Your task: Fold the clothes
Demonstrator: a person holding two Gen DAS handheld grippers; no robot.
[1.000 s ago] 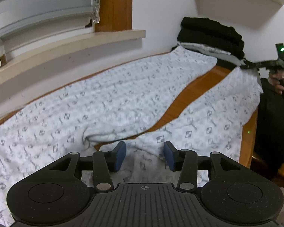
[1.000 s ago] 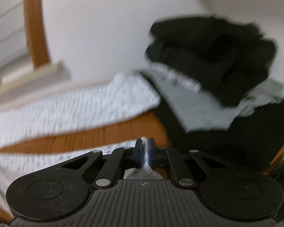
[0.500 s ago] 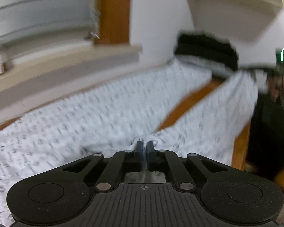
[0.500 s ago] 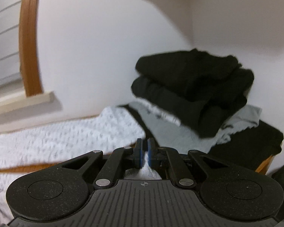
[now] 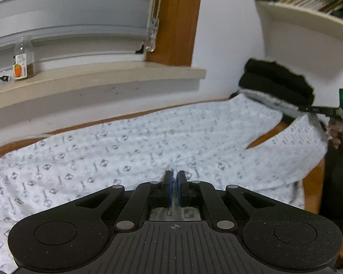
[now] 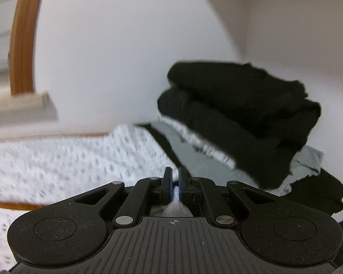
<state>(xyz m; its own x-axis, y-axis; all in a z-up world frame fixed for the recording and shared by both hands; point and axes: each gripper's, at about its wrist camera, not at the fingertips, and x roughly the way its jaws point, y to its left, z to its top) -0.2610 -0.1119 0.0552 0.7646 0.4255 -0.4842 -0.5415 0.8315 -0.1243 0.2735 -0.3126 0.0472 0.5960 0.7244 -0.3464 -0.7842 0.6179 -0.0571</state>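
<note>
Left hand-held gripper (image 5: 175, 182) is clamped on a fold of the patterned white trousers (image 5: 125, 146) spread across the wooden worktop (image 5: 311, 182). Right hand-held gripper (image 6: 174, 183) pinches the far trouser leg's end.

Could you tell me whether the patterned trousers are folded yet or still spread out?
Spread: trousers lie flat, legs apart, each gripper pinching fabric.

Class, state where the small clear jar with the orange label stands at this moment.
In the left wrist view the jar stands upright at the far left on the window sill, beside a black cable end, above the patterned garment.
</note>
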